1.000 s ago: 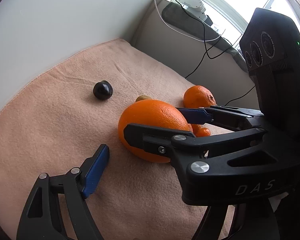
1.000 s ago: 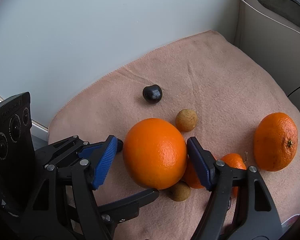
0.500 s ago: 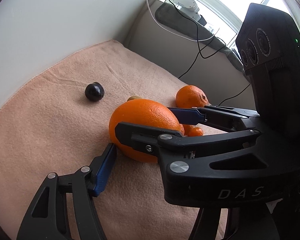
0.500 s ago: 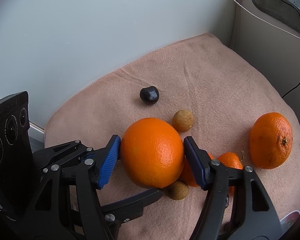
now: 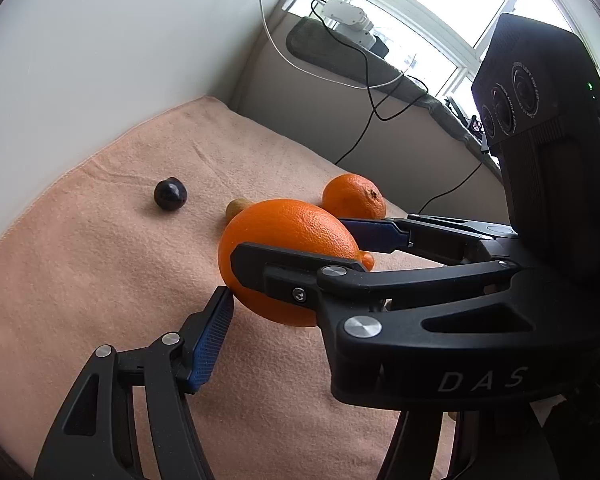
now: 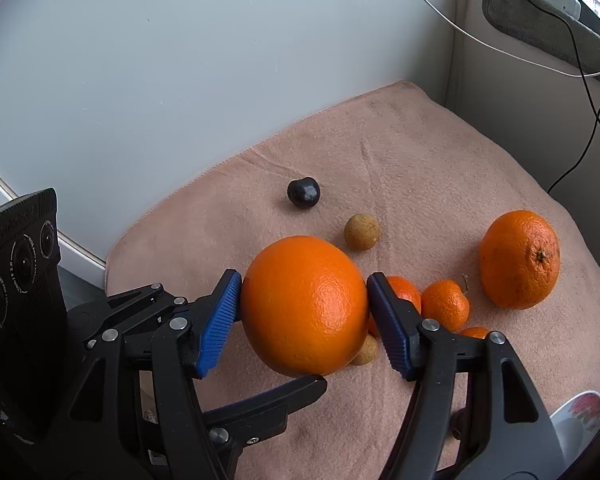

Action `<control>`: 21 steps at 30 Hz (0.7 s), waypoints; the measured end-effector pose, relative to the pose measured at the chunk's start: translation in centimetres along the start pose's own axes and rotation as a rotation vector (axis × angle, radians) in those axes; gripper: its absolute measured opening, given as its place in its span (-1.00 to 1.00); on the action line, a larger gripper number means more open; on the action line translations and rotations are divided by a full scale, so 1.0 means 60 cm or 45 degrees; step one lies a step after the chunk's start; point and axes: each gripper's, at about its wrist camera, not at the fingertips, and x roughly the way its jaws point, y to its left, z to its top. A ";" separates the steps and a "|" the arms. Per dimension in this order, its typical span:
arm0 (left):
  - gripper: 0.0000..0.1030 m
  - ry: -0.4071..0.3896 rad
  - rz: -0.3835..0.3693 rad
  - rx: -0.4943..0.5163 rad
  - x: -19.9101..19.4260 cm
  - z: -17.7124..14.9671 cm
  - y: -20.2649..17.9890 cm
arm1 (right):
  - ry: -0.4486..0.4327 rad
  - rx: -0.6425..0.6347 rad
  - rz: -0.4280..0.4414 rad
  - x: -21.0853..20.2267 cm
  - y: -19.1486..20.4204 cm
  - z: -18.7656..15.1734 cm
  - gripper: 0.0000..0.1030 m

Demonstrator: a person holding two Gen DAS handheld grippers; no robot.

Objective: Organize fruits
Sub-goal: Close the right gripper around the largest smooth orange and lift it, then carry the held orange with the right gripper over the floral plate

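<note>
A large orange [image 6: 304, 306] is lifted off the pink towel [image 6: 420, 152]. My right gripper [image 6: 302, 316] is shut on it, blue pads [image 6: 216, 320] pressing both sides. In the left wrist view the same orange [image 5: 288, 248] is in the middle. My left gripper [image 5: 260, 332] is open; its left blue pad [image 5: 210, 338] sits just below the orange's lower left, and its other finger is hidden behind the right gripper. On the towel lie a mandarin [image 6: 520, 258], small tangerines [image 6: 446, 304], a dark plum [image 6: 303, 192] and two tan longans [image 6: 362, 232].
A white wall [image 6: 180, 60] stands behind the towel. Cables [image 5: 364, 80] hang over the grey ledge at the right. A white cup with a red print [image 6: 576, 424] sits at the lower right edge of the right wrist view.
My right gripper closed on the large orange and raised it off the towel. My left gripper moved in until its left pad reached the orange's lower side.
</note>
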 end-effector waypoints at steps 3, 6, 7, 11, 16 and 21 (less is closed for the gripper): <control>0.24 -0.002 -0.015 0.017 -0.006 -0.002 -0.012 | -0.018 0.009 -0.014 -0.018 0.000 -0.010 0.32; 0.24 -0.001 -0.031 0.036 -0.008 -0.005 -0.027 | -0.034 0.024 -0.031 -0.033 0.000 -0.020 0.32; 0.24 -0.001 -0.038 0.043 -0.009 -0.007 -0.032 | -0.038 0.028 -0.037 -0.040 -0.001 -0.024 0.32; 0.24 0.001 -0.063 0.071 -0.011 -0.015 -0.053 | -0.058 0.055 -0.058 -0.063 -0.006 -0.042 0.32; 0.24 0.018 -0.098 0.113 -0.010 -0.027 -0.081 | -0.081 0.091 -0.088 -0.094 -0.018 -0.070 0.32; 0.24 0.043 -0.145 0.157 -0.008 -0.042 -0.112 | -0.105 0.152 -0.109 -0.124 -0.036 -0.101 0.32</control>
